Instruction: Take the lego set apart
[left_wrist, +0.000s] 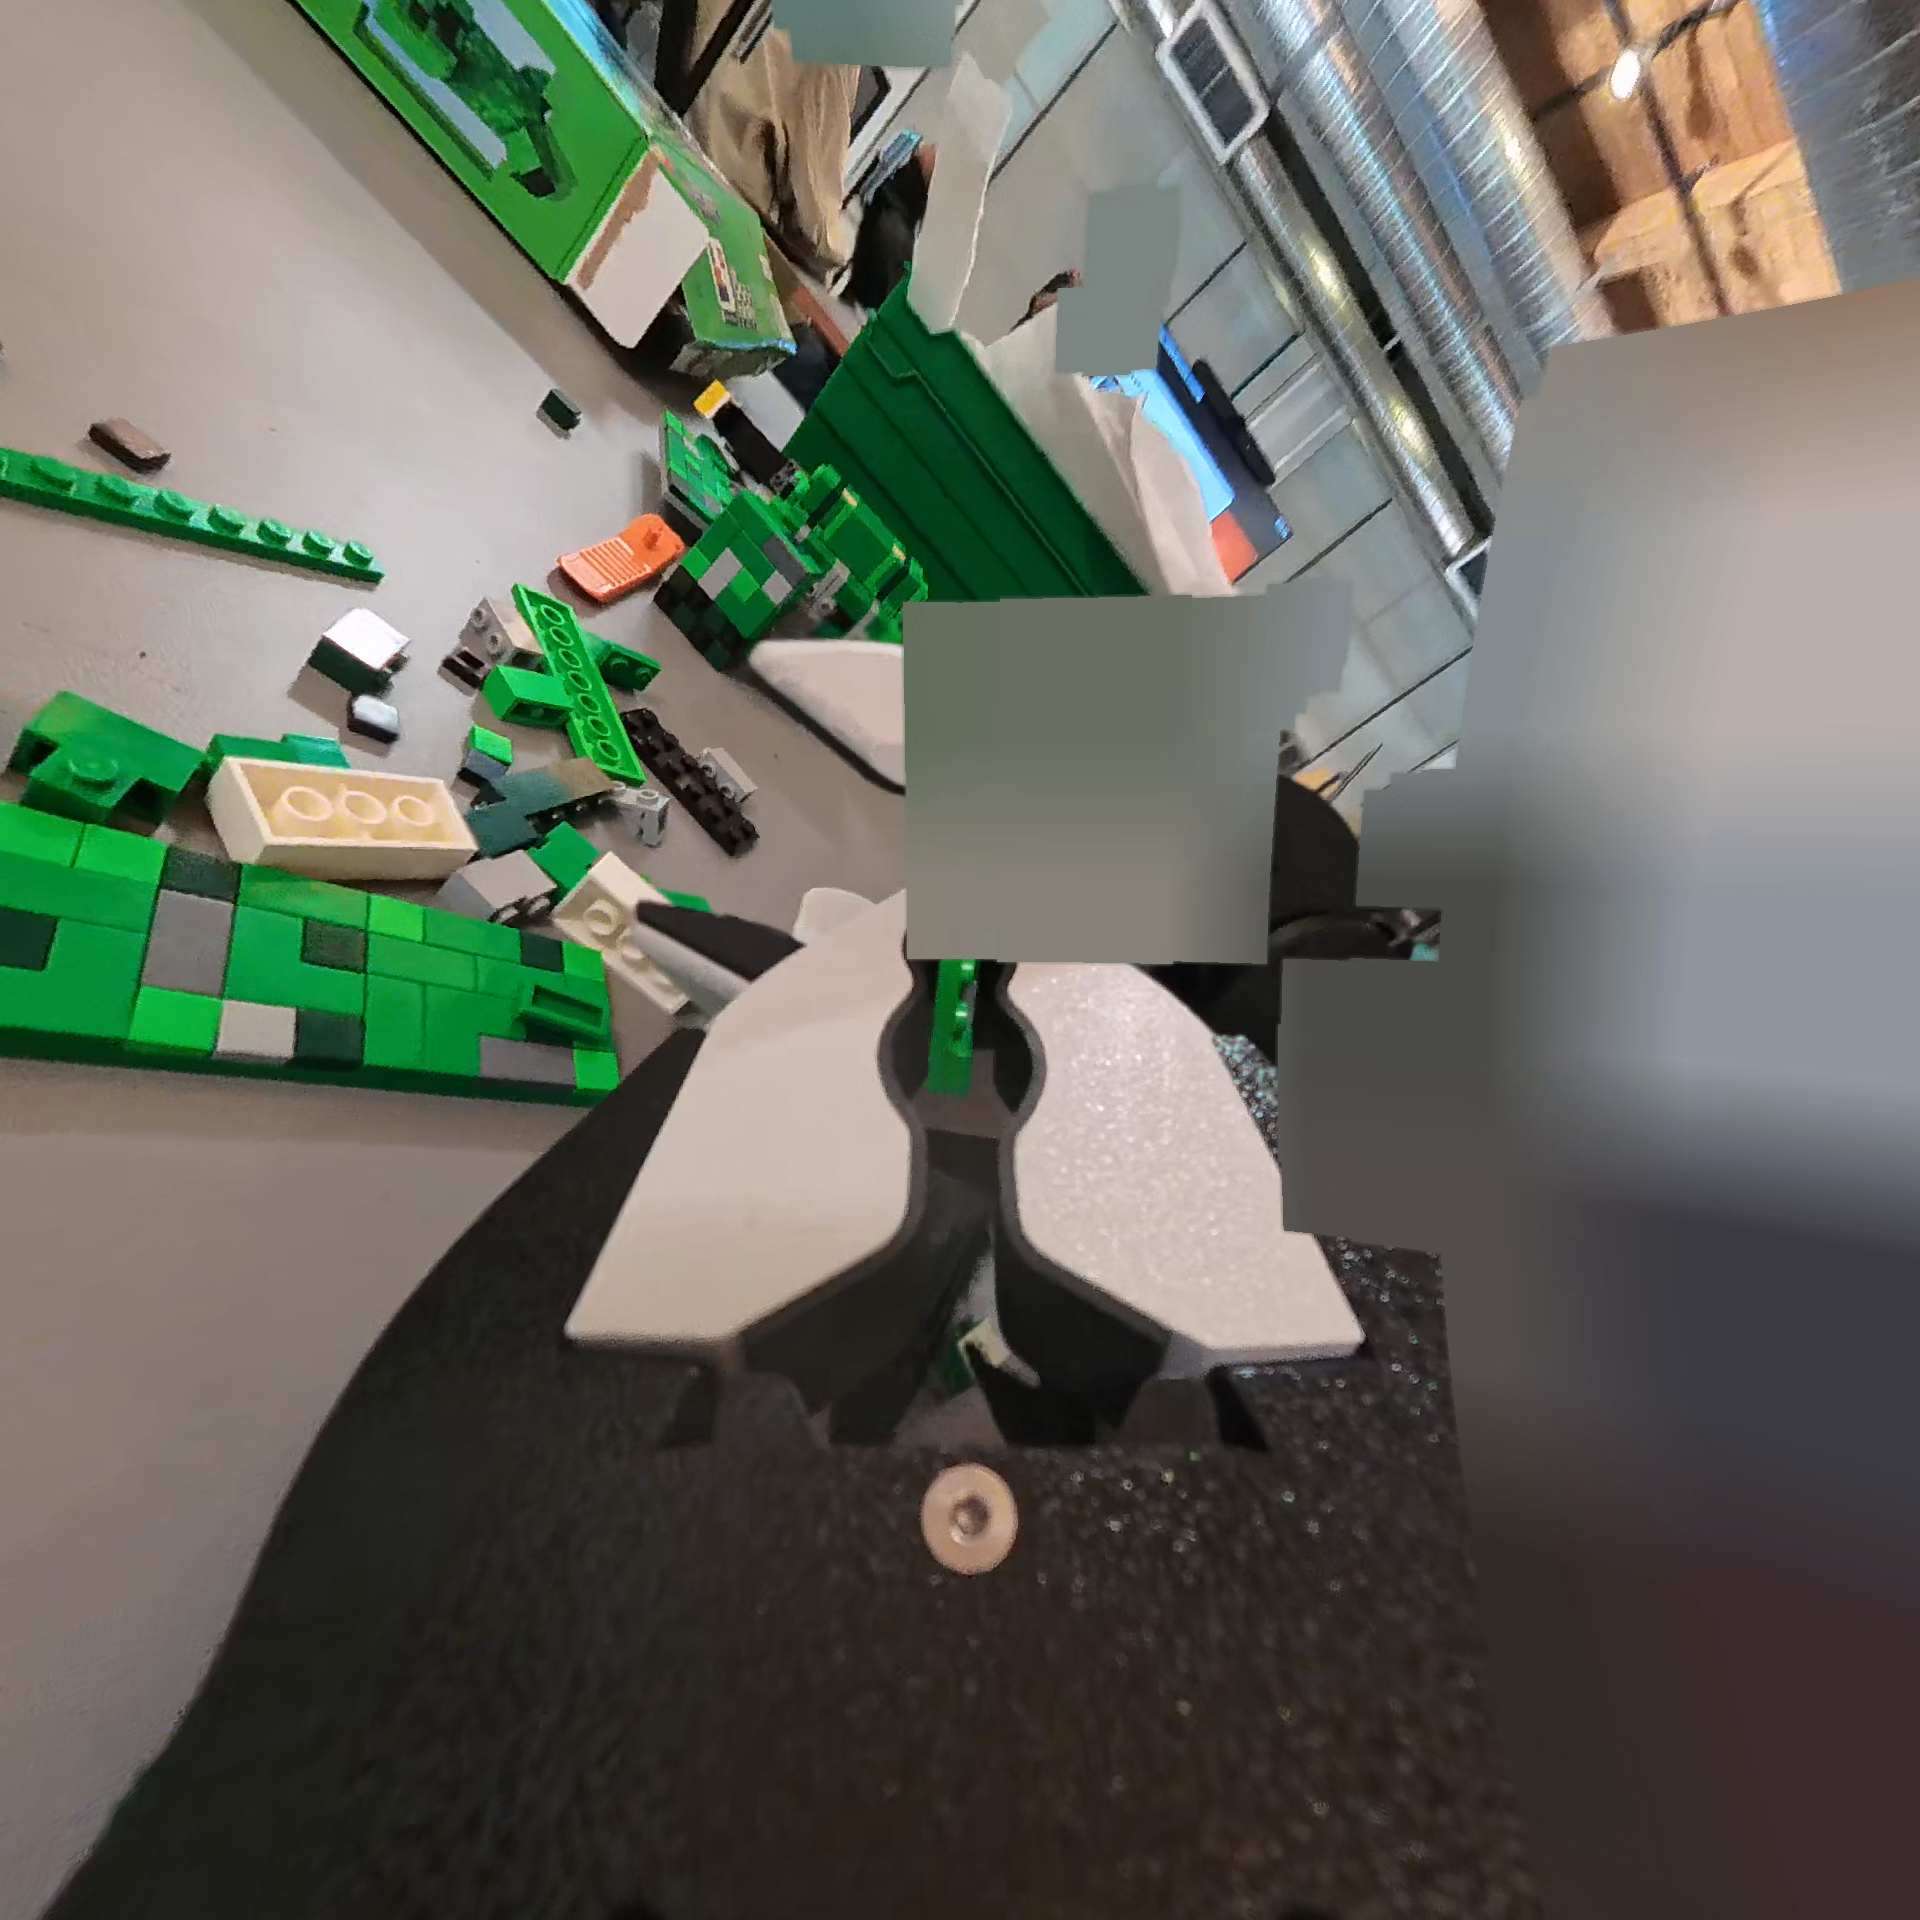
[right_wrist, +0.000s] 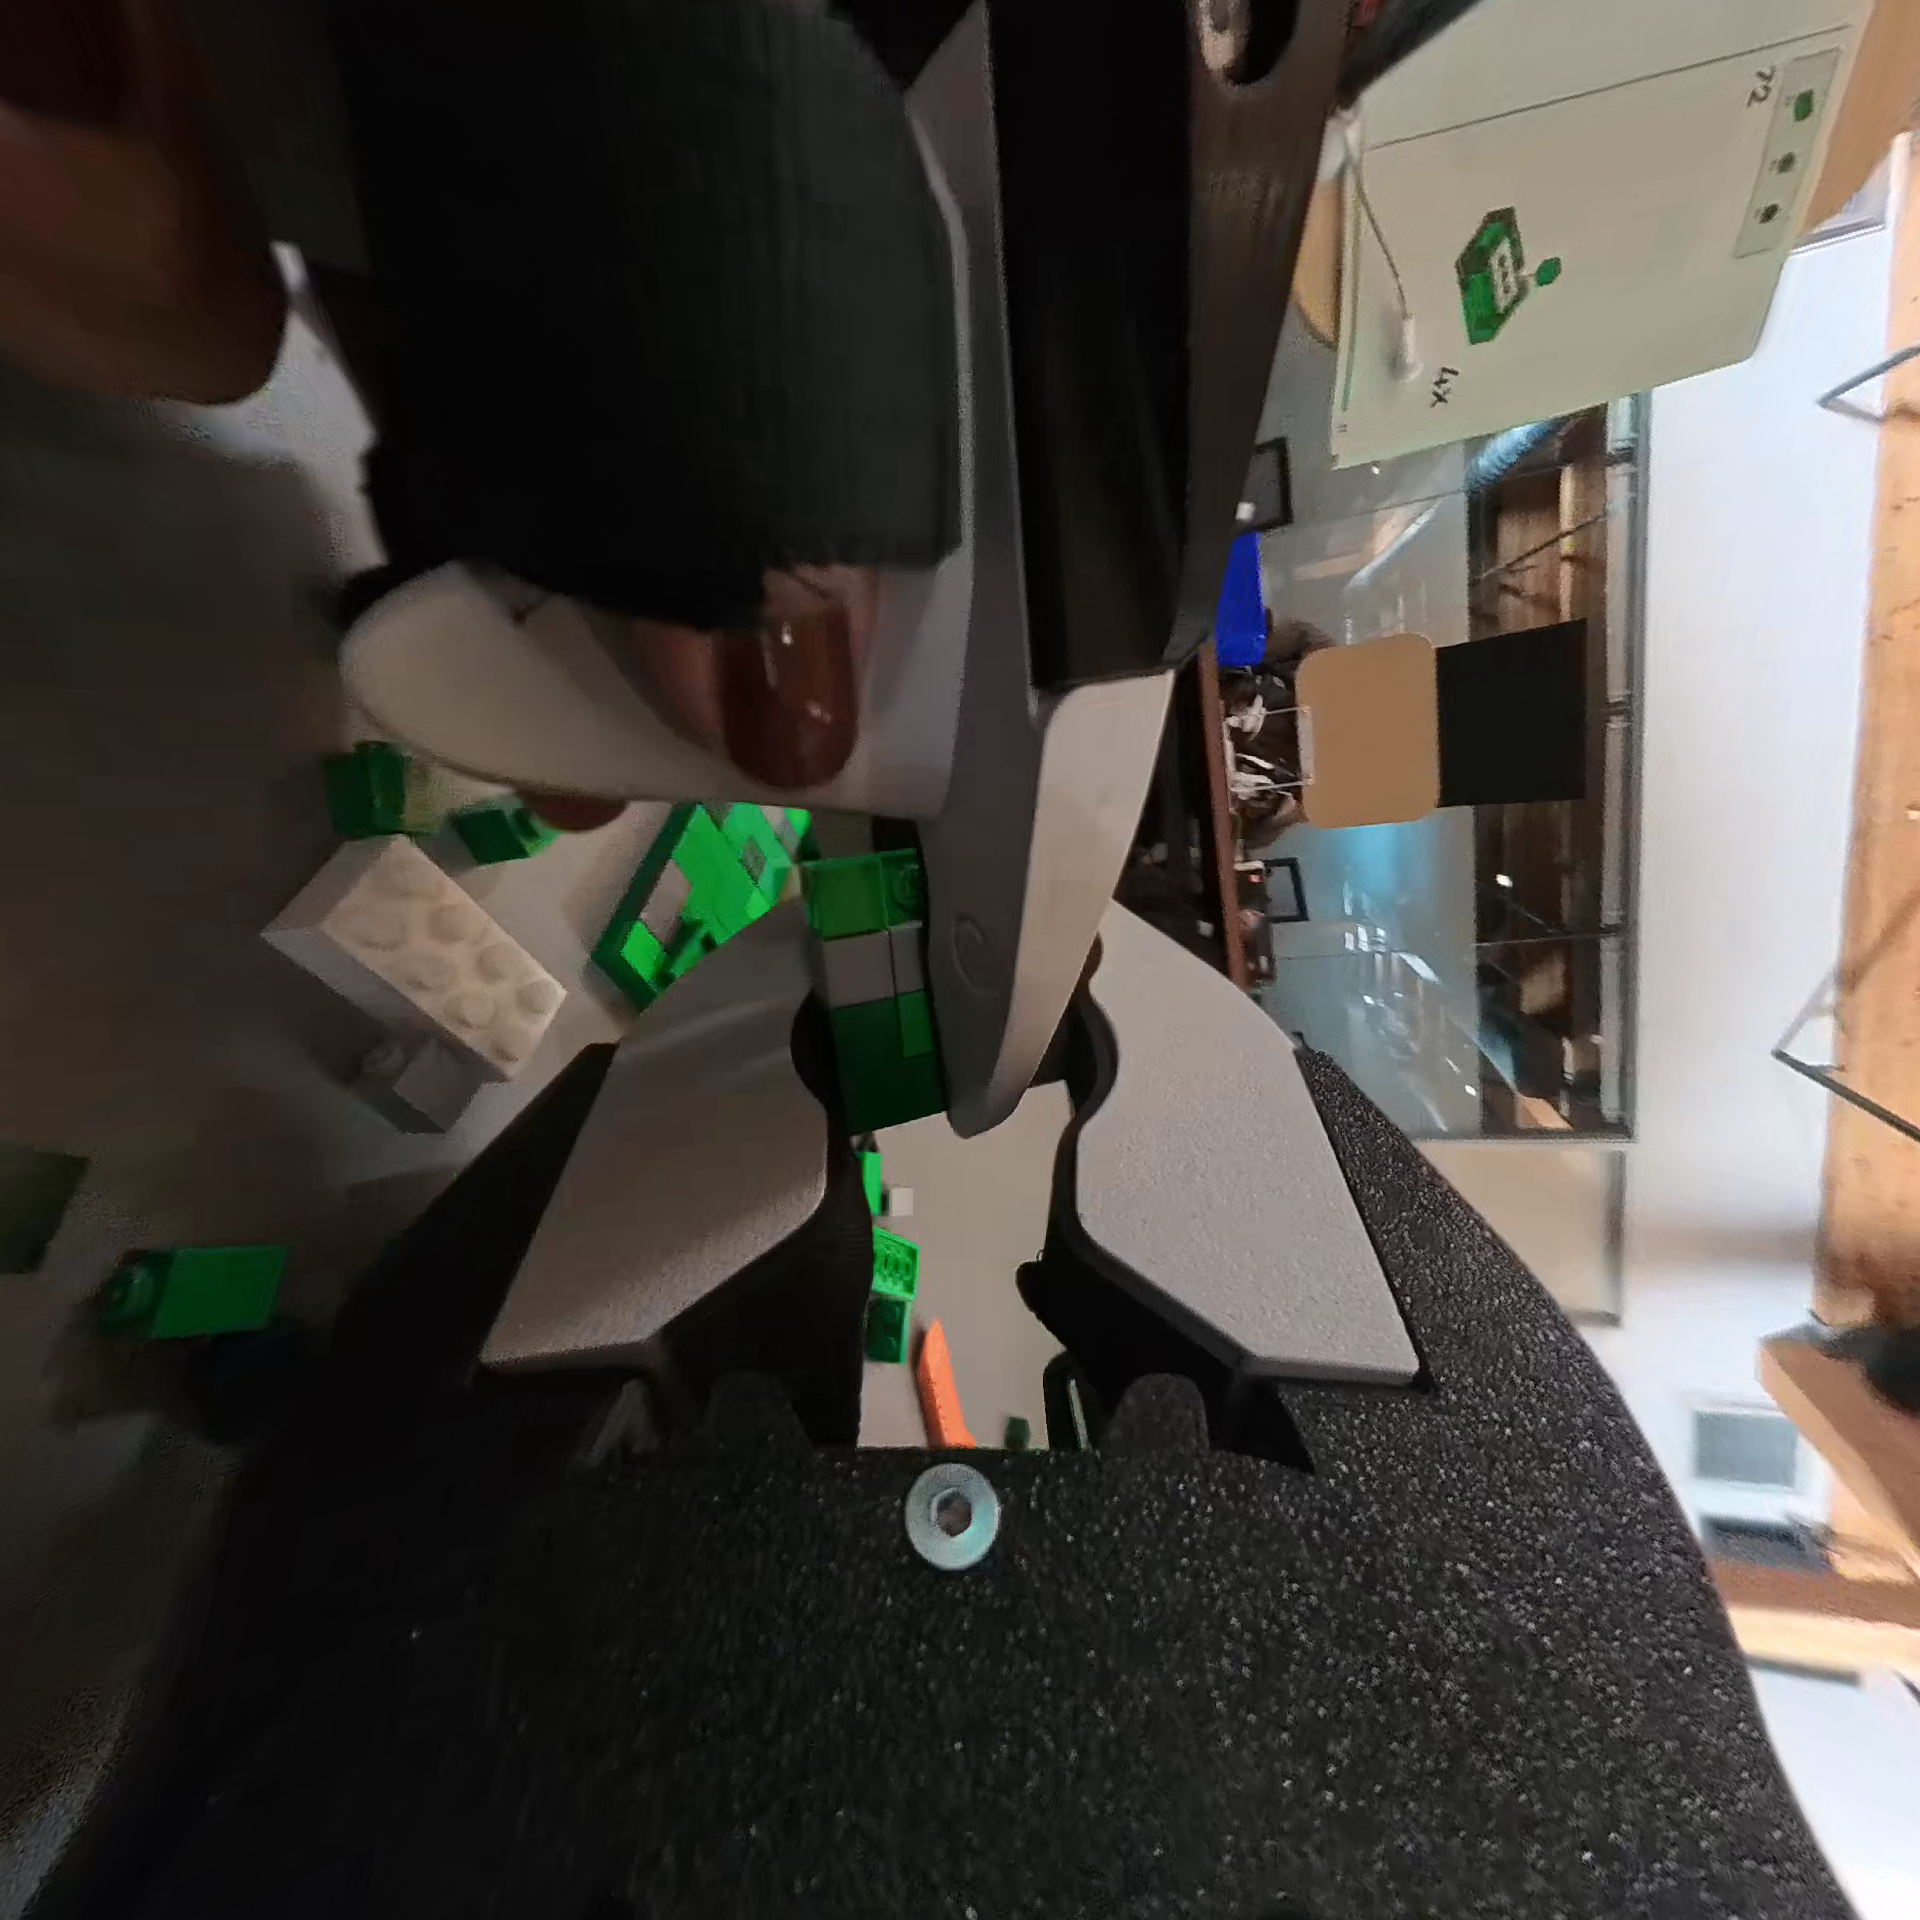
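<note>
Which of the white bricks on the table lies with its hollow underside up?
The long white brick beside the big green wall panel: three round tubes show in its open underside. The smaller white brick near the left gripper shows studs.

Each camera sits on its own gripper and looks along the fingers, tipped sideways; both are very close to one small green lego piece (left_wrist: 951, 1029) held over the grey table (left_wrist: 260, 312); both see the loose bricks there.

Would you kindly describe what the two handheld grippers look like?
Both the left gripper and the right gripper have a grainy black body with one silver bolt, and two pale grey fingers with wavy black-edged inner faces.
</note>
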